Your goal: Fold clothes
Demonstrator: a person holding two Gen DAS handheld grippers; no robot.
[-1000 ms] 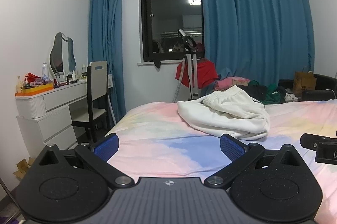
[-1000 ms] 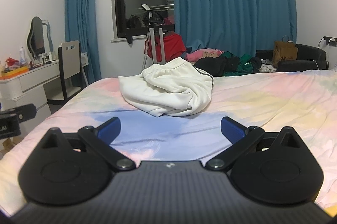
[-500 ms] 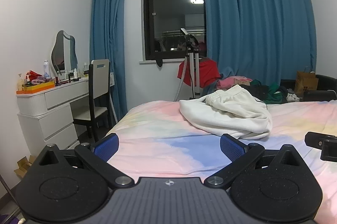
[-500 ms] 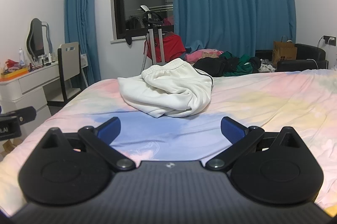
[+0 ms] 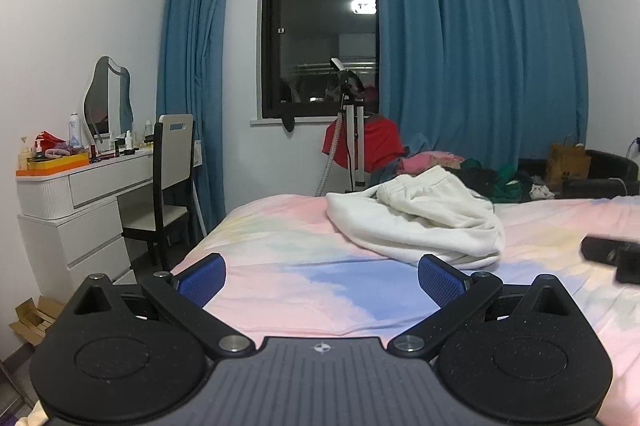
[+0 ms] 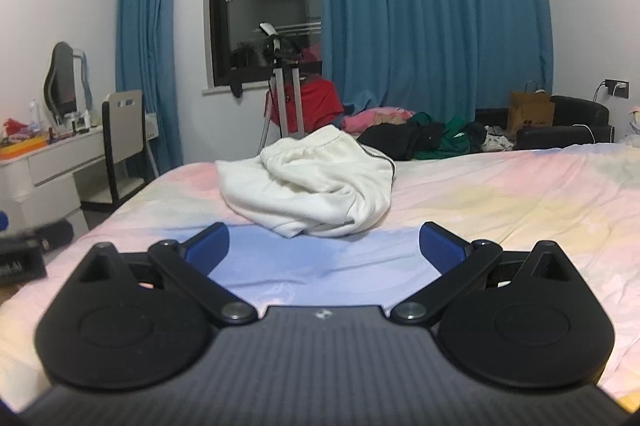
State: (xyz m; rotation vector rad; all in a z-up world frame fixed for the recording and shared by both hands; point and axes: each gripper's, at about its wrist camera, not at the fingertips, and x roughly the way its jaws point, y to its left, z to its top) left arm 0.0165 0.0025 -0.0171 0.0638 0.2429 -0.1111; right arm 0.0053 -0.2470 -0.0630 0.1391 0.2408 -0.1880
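The left hand-held gripper [image 5: 322, 276] is matte black plastic with faint speckles. Two rounded housings, each with an embossed disc, flank a ribbed grey centre plate bearing a small round crosshair mark at 12 o'clock. Angled black link arms pivot on silver screws and end in blue textured pads [image 5: 440, 280]. The right hand-held gripper [image 6: 324, 246] has the same build: black lobes, ribbed plate, silver pivot screws, blue pads [image 6: 442, 250].

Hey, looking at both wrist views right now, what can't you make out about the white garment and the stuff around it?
- White garment: crumpled in both views, its type and underside hidden by its own folds.
- Right gripper: in the left wrist view, blurred and cut off by the right edge.
- Dresser items: too small in both views.
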